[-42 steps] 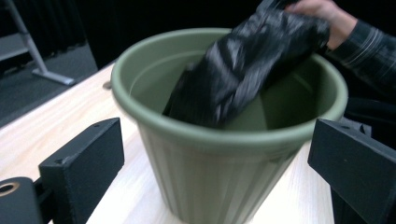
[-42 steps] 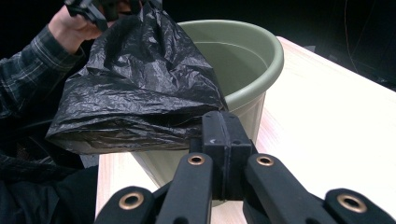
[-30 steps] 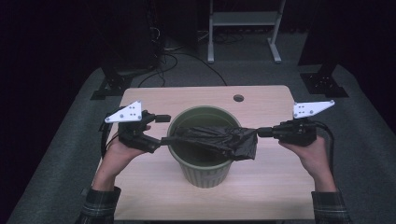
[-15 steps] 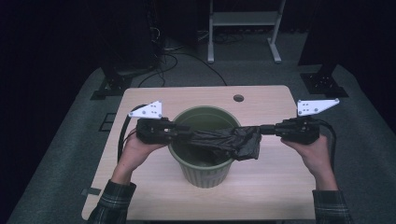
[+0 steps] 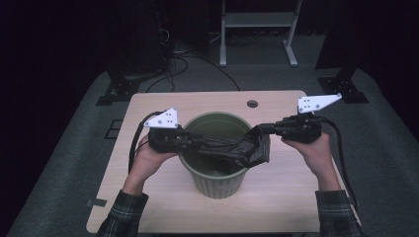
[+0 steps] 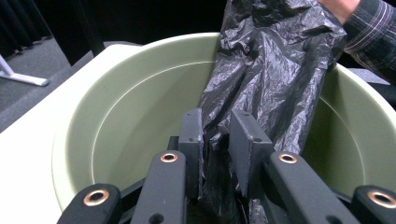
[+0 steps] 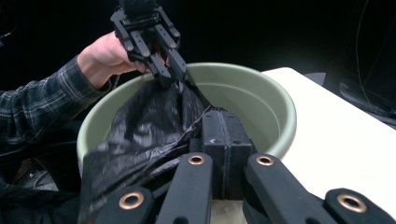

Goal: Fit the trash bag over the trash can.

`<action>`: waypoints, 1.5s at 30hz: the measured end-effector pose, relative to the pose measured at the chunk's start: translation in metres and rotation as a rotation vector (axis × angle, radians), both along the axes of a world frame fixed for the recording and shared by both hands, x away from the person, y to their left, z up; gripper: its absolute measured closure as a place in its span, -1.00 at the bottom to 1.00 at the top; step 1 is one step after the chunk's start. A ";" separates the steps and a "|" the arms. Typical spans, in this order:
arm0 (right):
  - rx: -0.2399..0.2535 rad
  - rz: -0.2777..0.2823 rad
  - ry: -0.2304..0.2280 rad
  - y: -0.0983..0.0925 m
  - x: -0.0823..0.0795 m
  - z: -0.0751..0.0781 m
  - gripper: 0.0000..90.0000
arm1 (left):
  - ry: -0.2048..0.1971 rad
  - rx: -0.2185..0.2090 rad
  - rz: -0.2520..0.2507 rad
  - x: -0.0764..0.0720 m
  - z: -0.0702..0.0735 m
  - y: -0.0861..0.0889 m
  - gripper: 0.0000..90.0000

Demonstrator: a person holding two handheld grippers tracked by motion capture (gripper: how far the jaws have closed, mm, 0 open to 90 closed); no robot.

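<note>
The green bin (image 5: 217,153) stands mid-table with the black bin bag (image 5: 237,148) stretched across its mouth, bunched toward the right rim. The left gripper (image 5: 195,143), which hung apart at the left a second ago, has come in over the near-left rim and its jaws have just been closing onto the bag's left end, now pinched between them. The right gripper (image 5: 261,129) stays clenched on the right end, so both ends are held and spreading the bag open looks next.

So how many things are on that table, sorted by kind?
Green bin: 1
Black plastic bag: 1
Hand-held grippers: 2, left gripper and right gripper, both clamped on the bag
Total: 4
</note>
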State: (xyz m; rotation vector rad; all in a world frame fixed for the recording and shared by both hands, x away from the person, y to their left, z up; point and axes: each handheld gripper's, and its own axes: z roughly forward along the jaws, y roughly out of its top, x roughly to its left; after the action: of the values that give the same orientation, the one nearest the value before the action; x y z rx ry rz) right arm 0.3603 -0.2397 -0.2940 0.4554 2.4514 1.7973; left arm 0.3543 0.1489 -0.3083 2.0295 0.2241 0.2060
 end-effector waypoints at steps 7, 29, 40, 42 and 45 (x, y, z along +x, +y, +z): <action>0.005 0.042 -0.016 0.032 0.012 0.011 1.00 | -0.024 -0.005 -0.002 -0.002 0.000 -0.003 0.56; 0.052 0.155 -0.033 0.103 0.021 0.028 1.00 | -0.029 0.021 -0.028 0.004 0.003 -0.031 0.06; 0.031 0.120 -0.038 0.101 0.021 0.027 0.69 | -0.036 0.027 -0.029 0.000 -0.004 -0.028 0.99; 0.037 0.100 -0.033 0.095 0.021 0.026 0.59 | -0.038 -0.008 -0.013 0.000 -0.006 -0.022 0.99; 0.049 0.064 -0.029 0.079 0.020 0.025 0.45 | -0.037 -0.044 -0.007 0.000 -0.006 -0.016 0.99</action>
State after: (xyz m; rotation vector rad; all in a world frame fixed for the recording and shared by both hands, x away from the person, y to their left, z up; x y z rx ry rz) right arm 0.3806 -0.1608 -0.2690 0.3558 2.4349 1.8777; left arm 0.3542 0.1334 -0.3147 1.9807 0.1966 0.2314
